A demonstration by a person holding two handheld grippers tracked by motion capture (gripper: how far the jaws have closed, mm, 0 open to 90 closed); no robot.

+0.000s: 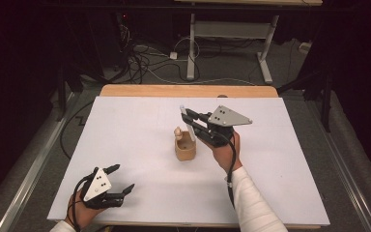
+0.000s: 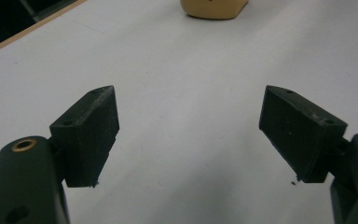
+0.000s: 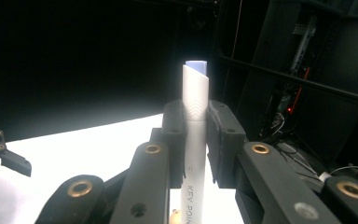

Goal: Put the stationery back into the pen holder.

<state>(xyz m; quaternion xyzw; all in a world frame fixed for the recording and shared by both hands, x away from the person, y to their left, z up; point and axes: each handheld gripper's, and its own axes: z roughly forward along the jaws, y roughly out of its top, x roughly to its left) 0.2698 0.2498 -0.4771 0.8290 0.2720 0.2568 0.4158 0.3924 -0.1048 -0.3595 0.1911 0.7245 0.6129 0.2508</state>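
We see the white table [image 1: 125, 159] filling mid frame, wooden holder [image 1: 185, 147] at centre with a small peg-like piece at its rim. Right gripper [image 1: 189, 119], just above it, is clenched on a white pen [image 3: 195, 140]. Left gripper [image 1: 121, 179], lower left, hangs released. Risks we judge: pen tip catching the rim and tipping the holder, or sliding through the pads.

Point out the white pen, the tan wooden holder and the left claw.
White pen [image 3: 196, 93], right gripper view, upper barrel.
Tan wooden holder [image 1: 185, 151], high view, front wall.
Left claw [image 1: 122, 179], high view, midway between the open fingertips.
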